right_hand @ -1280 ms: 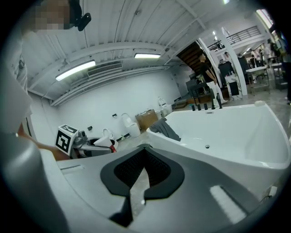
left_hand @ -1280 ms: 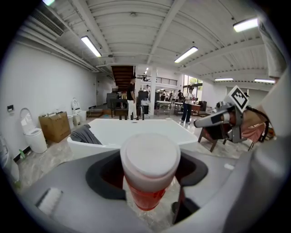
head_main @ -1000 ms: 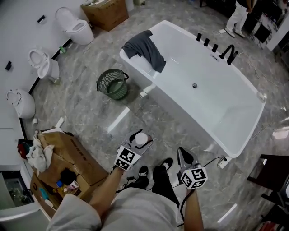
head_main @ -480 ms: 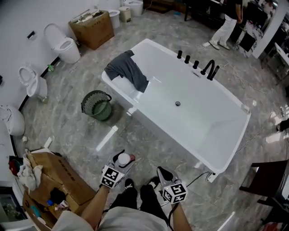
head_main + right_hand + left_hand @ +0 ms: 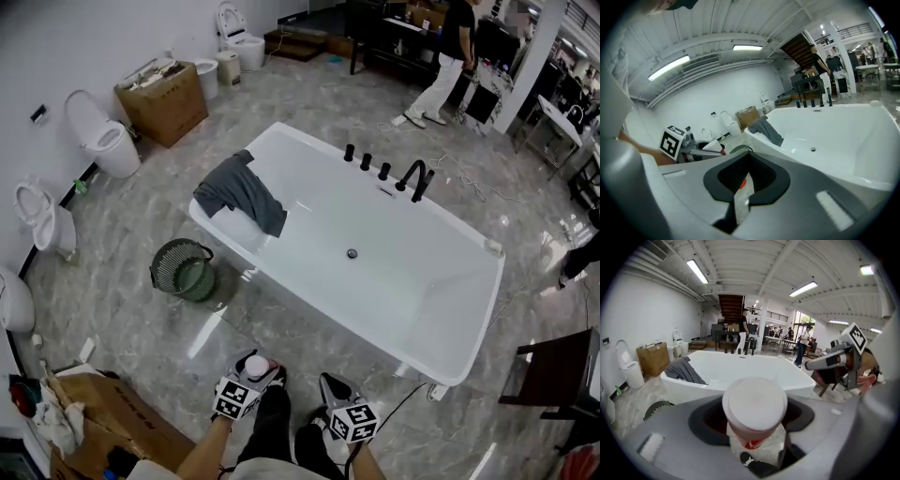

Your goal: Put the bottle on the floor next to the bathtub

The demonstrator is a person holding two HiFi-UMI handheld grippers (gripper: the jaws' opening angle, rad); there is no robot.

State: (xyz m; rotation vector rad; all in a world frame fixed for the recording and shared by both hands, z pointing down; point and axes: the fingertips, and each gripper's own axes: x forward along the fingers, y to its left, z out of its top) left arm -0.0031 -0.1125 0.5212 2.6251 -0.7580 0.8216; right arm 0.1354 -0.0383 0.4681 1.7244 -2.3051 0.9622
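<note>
Bottle (image 5: 754, 411) with a white cap sits pinched between the jaws of my left gripper (image 5: 251, 377). I hold it over the marble floor (image 5: 141, 216) close to my shoes, near the long side of the bathtub (image 5: 412, 272). My right gripper (image 5: 328, 382) hangs just beside it, jaws pressed together on nothing. A grey cloth (image 5: 242, 190) drapes over the tub's rim at one end, and a green basket (image 5: 184, 270) stands on the floor near that end.

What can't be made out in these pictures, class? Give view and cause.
Label of the bottle: left gripper view, white cap and jaws cover most.
Contents of the green basket: head view, too small.
Part of the near cardboard box: head view, cut off by the bottom edge.
</note>
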